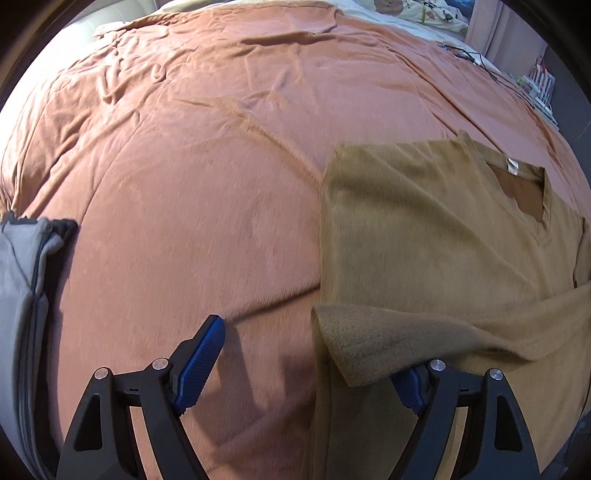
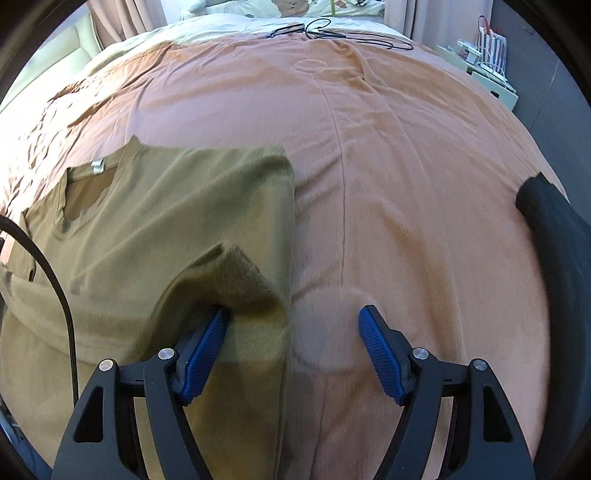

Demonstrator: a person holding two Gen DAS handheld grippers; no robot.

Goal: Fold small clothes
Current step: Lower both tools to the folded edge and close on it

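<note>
**A:** Where is the shirt lying?

**B:** The olive-brown V-neck shirt is spread on the bed, over a rust-orange bedspread. From the left wrist view it fills the right side of the frame; from the right wrist view, the same shirt fills the left side. Its neckline, with a small white label, points away from both cameras.

**A:** Is it flat?

**B:** Mostly. A sleeve is turned across the body near the left tongs, and the right wrist view shows another raised fold of sleeve near the shirt's straight right edge.

**A:** And the left tongs?

**B:** The left tongs are spread wide, released. One blue pad stands over bare bedspread; the other is partly hidden under the folded sleeve. Nothing is pinched between them.

**A:** The right tongs?

**B:** The right tongs are also spread apart, released. The left-hand blue pad sits against the raised sleeve fold, the other over the bedspread just beside the shirt's edge.

**A:** Anything else on the bed?

**B:** A stack of grey folded clothes at the far left of the left wrist view, a black garment at the right edge of the right wrist view, and black cables near the far end.
</note>
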